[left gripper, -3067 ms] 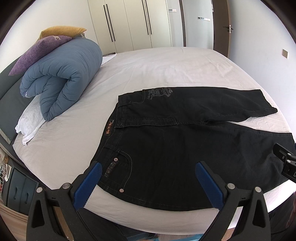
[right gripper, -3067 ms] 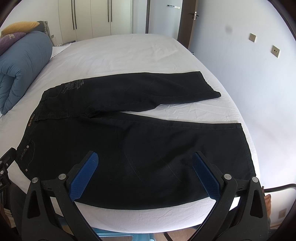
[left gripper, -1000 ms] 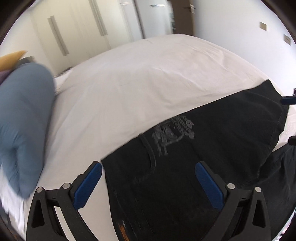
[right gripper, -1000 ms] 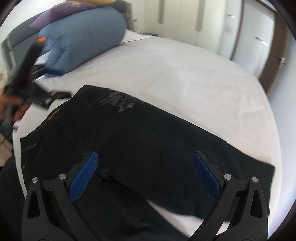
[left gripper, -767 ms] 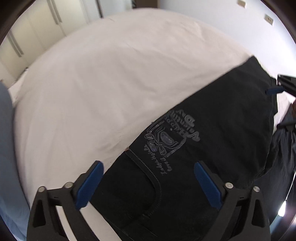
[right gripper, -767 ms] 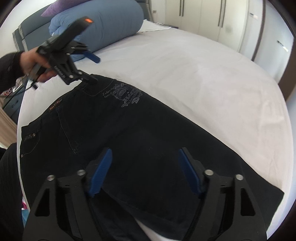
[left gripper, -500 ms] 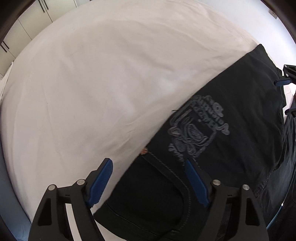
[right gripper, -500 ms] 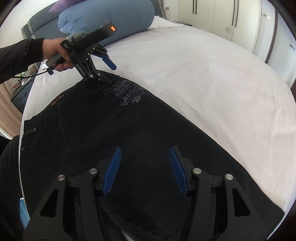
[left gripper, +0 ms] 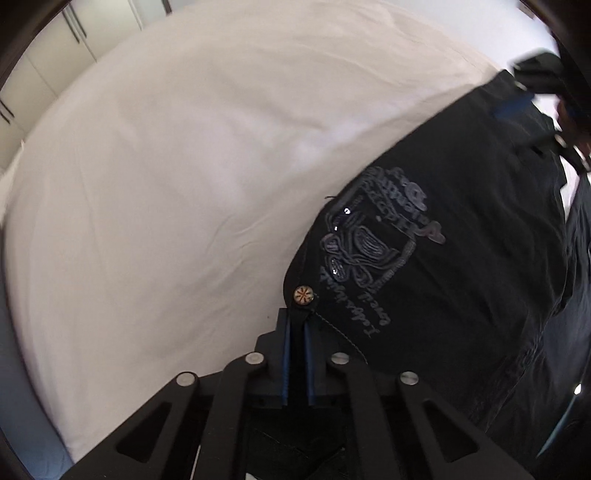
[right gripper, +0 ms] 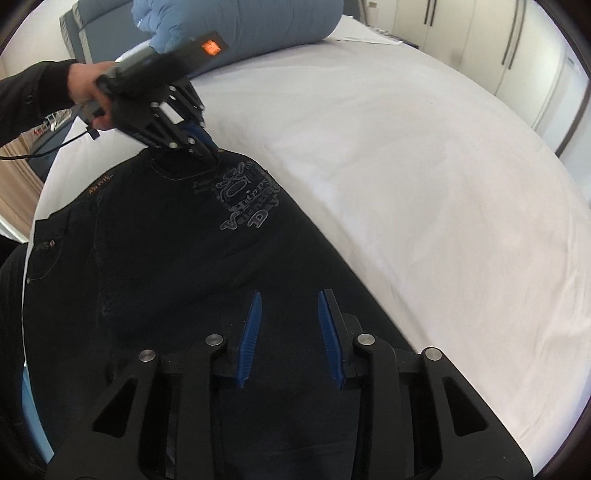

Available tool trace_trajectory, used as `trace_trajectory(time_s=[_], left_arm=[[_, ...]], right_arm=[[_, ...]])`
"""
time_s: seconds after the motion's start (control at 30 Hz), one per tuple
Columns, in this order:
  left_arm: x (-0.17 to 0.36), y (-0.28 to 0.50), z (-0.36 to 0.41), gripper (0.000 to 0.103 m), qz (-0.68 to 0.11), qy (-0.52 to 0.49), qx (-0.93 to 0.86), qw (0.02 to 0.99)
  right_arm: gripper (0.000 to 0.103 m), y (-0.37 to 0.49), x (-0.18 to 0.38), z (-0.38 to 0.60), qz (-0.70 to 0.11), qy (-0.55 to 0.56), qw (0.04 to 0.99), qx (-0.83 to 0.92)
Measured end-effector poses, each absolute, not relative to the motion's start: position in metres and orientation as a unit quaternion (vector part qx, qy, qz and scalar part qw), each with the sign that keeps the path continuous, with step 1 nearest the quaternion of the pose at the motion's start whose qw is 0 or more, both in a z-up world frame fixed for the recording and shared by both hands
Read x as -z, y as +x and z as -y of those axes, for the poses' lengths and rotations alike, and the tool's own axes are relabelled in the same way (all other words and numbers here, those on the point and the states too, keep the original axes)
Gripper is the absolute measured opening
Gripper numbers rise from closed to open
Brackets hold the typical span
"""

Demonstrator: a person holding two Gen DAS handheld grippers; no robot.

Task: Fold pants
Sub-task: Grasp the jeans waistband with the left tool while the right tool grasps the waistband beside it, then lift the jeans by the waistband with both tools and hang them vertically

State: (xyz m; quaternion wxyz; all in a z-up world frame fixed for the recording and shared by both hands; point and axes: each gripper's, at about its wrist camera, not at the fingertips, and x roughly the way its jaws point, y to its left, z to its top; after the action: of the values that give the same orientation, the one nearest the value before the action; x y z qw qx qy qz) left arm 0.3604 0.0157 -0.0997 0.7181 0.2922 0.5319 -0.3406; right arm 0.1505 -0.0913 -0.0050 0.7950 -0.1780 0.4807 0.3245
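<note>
The jaws of the left gripper (left gripper: 297,328) are pinched on the far waist corner of the black pants (right gripper: 177,258), just below the rivet (left gripper: 303,295), presumably so that this half can be lifted and carried over. The right gripper (right gripper: 290,332) is held narrowly parted, with nothing seen clamped, over the far leg further along, probably to take a matching grip on the same edge. The pants are spread flat along the near side of the white bed (right gripper: 424,184), with the rolled blue duvet (right gripper: 240,26) kept at the far left.
</note>
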Motion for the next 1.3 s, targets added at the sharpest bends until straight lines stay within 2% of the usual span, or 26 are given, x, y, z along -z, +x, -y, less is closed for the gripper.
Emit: trace_trajectory(time_s=[0.27,0.47,0.67,0.7,0.73,0.83,1.07,1.3], left_arm=[[0.063,0.285,-0.032,0.005,-0.456,0.292,0.351,0.764],[0.049,0.282,-0.021,0.004,-0.438,0.295,0.355,0.772],[0.06,0.294,-0.034,0.004,-0.433,0.284,0.358,0.777],[0.06,0.292,-0.038,0.004,-0.433,0.283,0.357,0.778],[0.065,0.297,-0.041,0.004,-0.433,0.283,0.356,0.778],[0.068,0.293,-0.036,0.004,-0.433,0.281,0.354,0.78],[0.062,0.281,-0.055,0.003,-0.43,0.281,0.346,0.785],[0.062,0.242,-0.072,0.004,-0.413,0.332,0.334,0.78]], right_arm=[[0.03,0.193,0.01,0.062,-0.487,-0.215,0.777,-0.336],[0.03,0.207,0.017,0.041,-0.494,-0.249,0.752,-0.359],[0.03,0.216,0.029,0.024,-0.507,-0.274,0.734,-0.359],[0.029,0.219,0.031,0.024,-0.51,-0.275,0.734,-0.355],[0.014,0.221,0.031,0.024,-0.51,-0.275,0.734,-0.354],[0.003,0.217,0.023,0.021,-0.501,-0.273,0.739,-0.357],[0.002,0.181,-0.002,0.01,-0.457,-0.326,0.753,-0.342],[0.001,0.101,-0.007,-0.022,-0.387,-0.462,0.718,-0.349]])
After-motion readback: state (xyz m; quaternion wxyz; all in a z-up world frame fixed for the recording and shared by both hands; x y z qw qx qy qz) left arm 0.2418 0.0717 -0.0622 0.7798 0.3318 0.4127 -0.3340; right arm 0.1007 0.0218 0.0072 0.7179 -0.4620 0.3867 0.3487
